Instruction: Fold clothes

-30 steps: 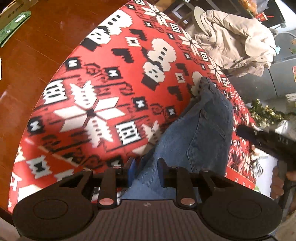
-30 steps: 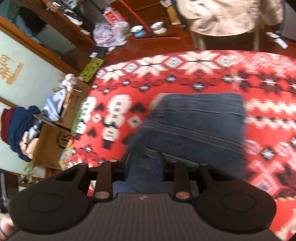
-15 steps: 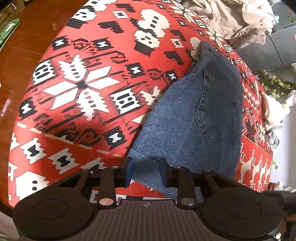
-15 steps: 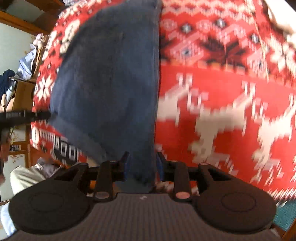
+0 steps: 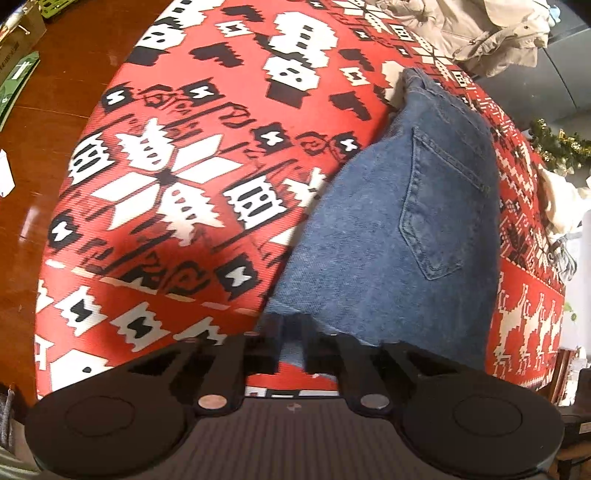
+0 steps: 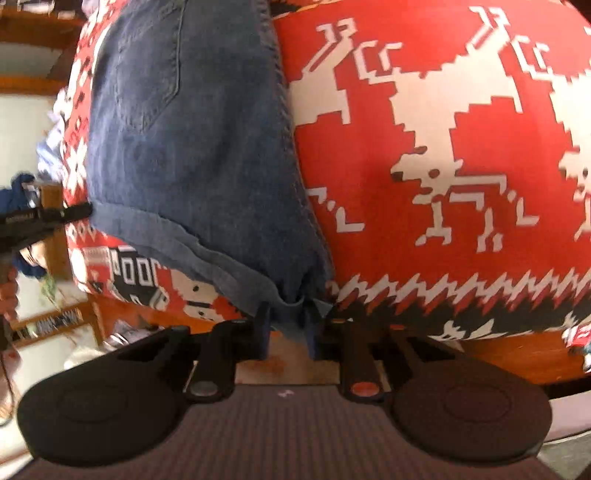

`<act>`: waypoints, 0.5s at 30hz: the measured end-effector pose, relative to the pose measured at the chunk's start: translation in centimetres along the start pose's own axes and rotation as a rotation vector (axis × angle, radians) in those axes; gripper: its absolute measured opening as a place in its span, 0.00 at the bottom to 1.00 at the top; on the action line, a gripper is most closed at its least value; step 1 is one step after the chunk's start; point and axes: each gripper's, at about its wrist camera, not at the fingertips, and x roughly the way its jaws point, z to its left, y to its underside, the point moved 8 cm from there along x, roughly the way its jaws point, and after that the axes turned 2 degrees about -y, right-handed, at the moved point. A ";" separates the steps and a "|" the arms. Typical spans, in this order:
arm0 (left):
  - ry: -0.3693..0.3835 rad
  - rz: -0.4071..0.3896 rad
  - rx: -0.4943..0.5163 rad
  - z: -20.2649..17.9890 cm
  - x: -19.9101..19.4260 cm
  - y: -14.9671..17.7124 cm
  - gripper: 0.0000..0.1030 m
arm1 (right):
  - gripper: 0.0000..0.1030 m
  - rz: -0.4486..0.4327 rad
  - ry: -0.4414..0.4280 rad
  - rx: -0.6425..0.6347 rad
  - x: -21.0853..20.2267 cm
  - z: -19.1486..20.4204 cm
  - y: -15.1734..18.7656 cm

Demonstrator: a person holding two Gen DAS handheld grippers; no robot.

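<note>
Folded blue jeans (image 5: 388,221), back pocket up, lie on a table under a red patterned cloth (image 5: 184,184). My left gripper (image 5: 291,328) is at the near hem corner. Its jaws are closing with the denim edge between them, and the picture is blurred there. In the right wrist view the jeans (image 6: 192,147) run up the left side of the cloth (image 6: 443,129). My right gripper (image 6: 291,317) is at the other hem corner, by the table's edge. Its jaws are closing and the denim bunches between the pads. The left gripper (image 6: 44,218) shows at that view's left edge.
A beige jacket (image 5: 480,26) is heaped past the table's far end. Wooden floor (image 5: 37,110) and a cardboard box (image 5: 18,37) lie to the left. A green tinsel garland (image 5: 554,144) is on the right. Shelves and clutter (image 6: 55,325) stand beyond the near table edge.
The right gripper swung across and down to the jeans' hem corner at the table edge. Both grippers' jaws narrowed onto the denim hem. The left gripper shifted only slightly.
</note>
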 end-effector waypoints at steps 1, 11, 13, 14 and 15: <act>-0.016 -0.006 0.015 -0.2 0.1 0.0 0.09 | 0.07 -0.002 -0.006 -0.004 -0.2 0.1 0.0; -0.139 0.042 0.101 0.1 0.2 0.0 0.00 | 0.05 0.035 -0.003 -0.025 0.2 -0.5 0.1; -0.101 0.037 0.106 -0.4 -0.3 -0.1 0.00 | 0.07 0.044 -0.006 -0.032 0.4 -0.6 -0.1; -0.076 0.033 0.108 -0.7 -0.6 -0.1 0.00 | 0.08 0.045 -0.005 -0.045 0.1 -0.6 -0.1; -0.054 0.029 0.111 -1.1 -0.8 -0.2 0.05 | 0.11 0.046 -0.001 -0.061 -0.4 -0.5 0.0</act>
